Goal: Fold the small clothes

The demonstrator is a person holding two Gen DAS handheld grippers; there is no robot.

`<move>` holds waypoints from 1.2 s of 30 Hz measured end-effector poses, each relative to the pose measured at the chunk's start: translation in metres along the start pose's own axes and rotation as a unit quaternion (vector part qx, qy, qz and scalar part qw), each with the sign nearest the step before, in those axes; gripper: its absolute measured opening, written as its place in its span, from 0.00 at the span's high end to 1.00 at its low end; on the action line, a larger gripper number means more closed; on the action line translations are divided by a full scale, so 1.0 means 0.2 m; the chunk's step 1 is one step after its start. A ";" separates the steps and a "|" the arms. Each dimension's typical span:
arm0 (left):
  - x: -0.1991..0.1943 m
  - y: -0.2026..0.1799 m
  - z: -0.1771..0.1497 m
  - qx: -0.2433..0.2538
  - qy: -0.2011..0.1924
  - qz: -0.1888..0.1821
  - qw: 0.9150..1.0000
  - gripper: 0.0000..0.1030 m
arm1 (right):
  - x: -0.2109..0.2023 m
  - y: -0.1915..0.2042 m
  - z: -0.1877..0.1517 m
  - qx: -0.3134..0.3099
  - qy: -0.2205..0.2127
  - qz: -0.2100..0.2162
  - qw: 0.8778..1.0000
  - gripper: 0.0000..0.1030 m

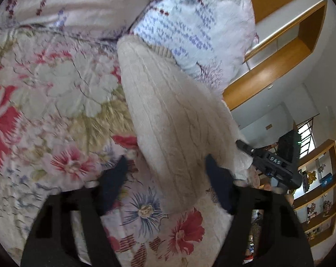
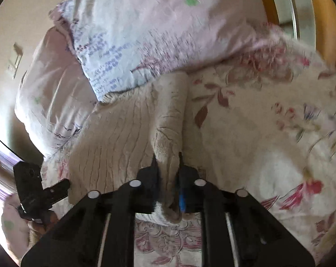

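Note:
A cream cable-knit sweater (image 1: 168,115) lies on a floral bedspread (image 1: 56,93), its ribbed hem up against a pillow. My left gripper (image 1: 165,166) is open, its fingers straddling the near end of the sweater without pinching it. My right gripper (image 2: 168,166) is shut on a fold of the sweater (image 2: 170,133), likely a sleeve, lifted along the right edge of the sweater body (image 2: 114,133). Each gripper shows in the other's view: the right one (image 1: 268,162) at the sweater's right side, the left one (image 2: 41,191) at its lower left.
Pillows in pale lilac print (image 1: 190,22) (image 2: 145,33) lie at the head of the bed. A wooden headboard frame (image 1: 279,55) and wall shelves with small items (image 1: 319,195) stand to the right. The bedspread (image 2: 268,133) stretches to the right of the sweater.

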State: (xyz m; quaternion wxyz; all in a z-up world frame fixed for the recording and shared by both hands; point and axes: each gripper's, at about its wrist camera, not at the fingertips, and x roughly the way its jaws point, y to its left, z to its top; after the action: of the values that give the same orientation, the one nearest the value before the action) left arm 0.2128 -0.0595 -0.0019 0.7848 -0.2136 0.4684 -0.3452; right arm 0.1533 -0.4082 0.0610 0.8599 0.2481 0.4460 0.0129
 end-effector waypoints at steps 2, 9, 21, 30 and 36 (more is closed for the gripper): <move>0.04 -0.01 -0.01 -0.007 0.013 -0.008 1.000 0.66 | -0.06 0.03 0.01 -0.002 -0.026 0.011 1.000 0.89; 0.02 -0.04 -0.06 0.002 0.005 0.000 1.000 0.83 | -0.06 0.01 -0.04 -0.022 -0.028 -0.032 0.999 0.89; -0.03 -0.09 -0.04 0.012 -0.009 0.012 1.000 0.33 | -0.05 -0.14 0.05 0.059 -0.019 0.001 0.998 0.46; 0.05 -0.04 0.06 -0.042 0.003 0.021 0.999 0.29 | 0.22 -0.13 0.21 0.089 0.006 0.026 0.996 0.91; 0.12 -0.04 0.07 -0.037 0.003 0.022 0.999 0.29 | 0.21 -0.11 0.23 0.055 -0.010 -0.041 0.998 0.92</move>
State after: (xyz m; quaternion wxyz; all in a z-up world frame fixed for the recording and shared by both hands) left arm 0.2300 -0.0828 -0.0050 0.7824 -0.2310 0.4875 -0.3113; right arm 0.2094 -0.4371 0.0420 0.8492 0.2770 0.4469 -0.0493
